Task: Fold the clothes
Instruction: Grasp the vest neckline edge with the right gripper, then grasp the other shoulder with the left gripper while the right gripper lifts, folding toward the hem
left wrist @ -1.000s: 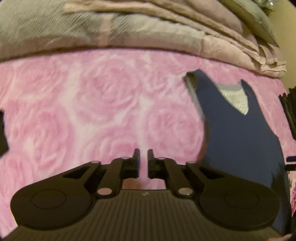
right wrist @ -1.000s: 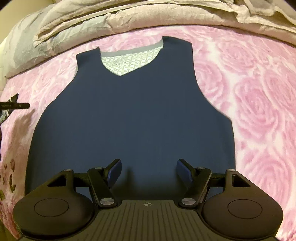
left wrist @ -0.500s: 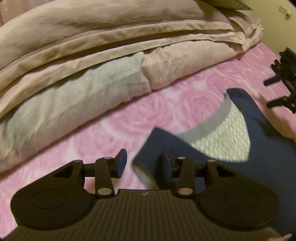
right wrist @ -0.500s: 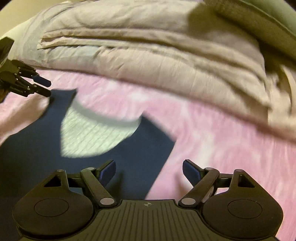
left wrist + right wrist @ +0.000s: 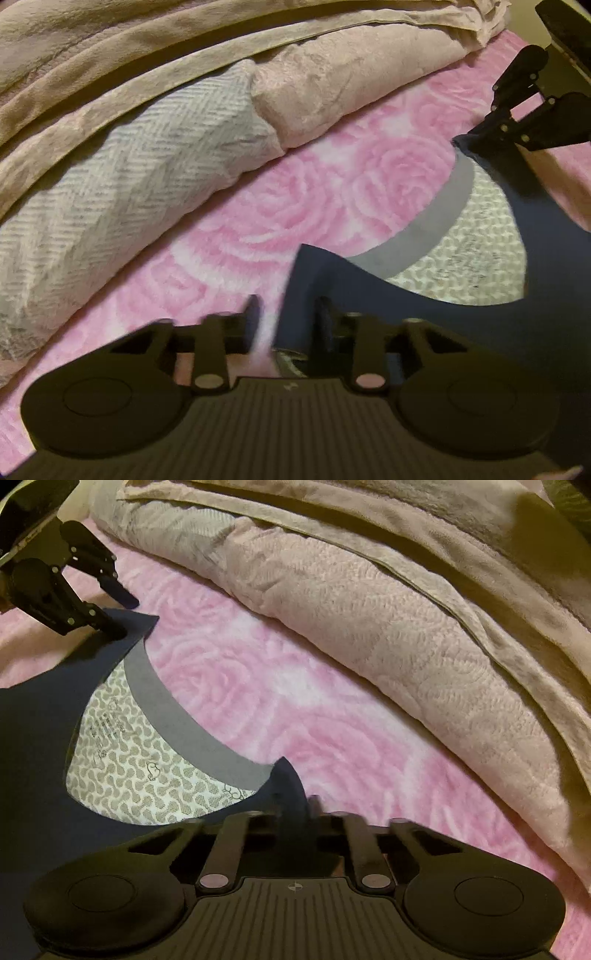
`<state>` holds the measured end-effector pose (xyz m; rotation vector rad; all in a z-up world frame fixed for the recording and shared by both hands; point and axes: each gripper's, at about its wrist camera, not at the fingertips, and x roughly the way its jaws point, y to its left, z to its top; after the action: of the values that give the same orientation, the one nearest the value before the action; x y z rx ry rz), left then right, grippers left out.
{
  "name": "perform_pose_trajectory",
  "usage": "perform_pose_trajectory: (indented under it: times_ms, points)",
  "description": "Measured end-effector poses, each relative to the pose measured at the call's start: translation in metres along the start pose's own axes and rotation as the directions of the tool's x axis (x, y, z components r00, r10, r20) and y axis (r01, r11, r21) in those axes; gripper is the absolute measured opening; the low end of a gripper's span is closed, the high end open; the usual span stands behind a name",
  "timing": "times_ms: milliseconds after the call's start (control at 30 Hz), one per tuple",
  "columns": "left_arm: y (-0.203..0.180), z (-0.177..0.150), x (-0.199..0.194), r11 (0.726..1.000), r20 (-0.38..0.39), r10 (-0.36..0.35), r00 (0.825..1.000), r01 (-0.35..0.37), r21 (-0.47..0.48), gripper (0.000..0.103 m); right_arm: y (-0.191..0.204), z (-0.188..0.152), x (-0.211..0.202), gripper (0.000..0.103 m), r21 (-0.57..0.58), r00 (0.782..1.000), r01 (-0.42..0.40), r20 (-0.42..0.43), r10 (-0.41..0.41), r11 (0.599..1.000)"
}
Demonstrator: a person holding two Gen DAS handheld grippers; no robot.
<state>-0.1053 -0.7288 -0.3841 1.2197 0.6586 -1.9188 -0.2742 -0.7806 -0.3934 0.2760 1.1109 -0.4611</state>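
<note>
— Where's the vest point(image 5: 461, 354)?
— Flat on the bed point(image 5: 332, 192). Right gripper point(image 5: 295, 808) jaws look pinched on one shoulder strap; left gripper point(image 5: 286, 317) jaws open, straddling the other strap's edge.

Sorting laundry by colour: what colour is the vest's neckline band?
The neckline band is grey, on a navy vest; clearest in the right wrist view.

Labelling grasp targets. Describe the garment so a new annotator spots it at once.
Start at the pink rose-print bedspread, below the heap of beige blankets. The navy sleeveless top lies flat there, one shoulder strap at each gripper's fingers. It is the only dark fabric, with a grey band round the neckline and a pale patterned lining showing inside.
</note>
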Motion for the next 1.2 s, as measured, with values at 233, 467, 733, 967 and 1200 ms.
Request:
perform_pose_trajectory:
  times_ms: [233, 467, 733, 967, 1200]
  points:
    - [-0.04, -0.017, -0.067, 0.996, 0.088, -0.006, 0.996, -0.002, 0.094, 0.001, 0.025, -0.019, -0.064, 0.001, 0.089, 0.99, 0.073, 0.117, -0.083, 0.993]
    - [-0.109, -0.06, -0.161, 0.978, 0.164, -0.027, 0.986, -0.009, 0.21, 0.001, 0.11, -0.075, -0.168, 0.001, 0.011, 0.98, 0.048, 0.19, -0.05, 0.999]
    - [-0.221, -0.175, -0.227, 0.958, 0.089, -0.014, 0.996, -0.012, 0.287, 0.001, 0.238, -0.16, -0.25, 0.001, -0.16, 0.986, -0.023, 0.159, 0.049, 0.987]
    - [-0.306, -0.271, -0.269, 0.93, 0.033, -0.01, 0.999, -0.003, 0.367, 0.001, 0.332, -0.235, -0.268, 0.001, -0.215, 0.993, -0.063, 0.08, 0.081, 0.975]
    - [-0.35, -0.359, -0.267, 0.864, 0.05, -0.016, 0.999, -0.011, 0.504, 0.001, 0.419, -0.29, -0.269, 0.001, -0.219, 0.999, -0.012, 0.034, 0.02, 0.976]
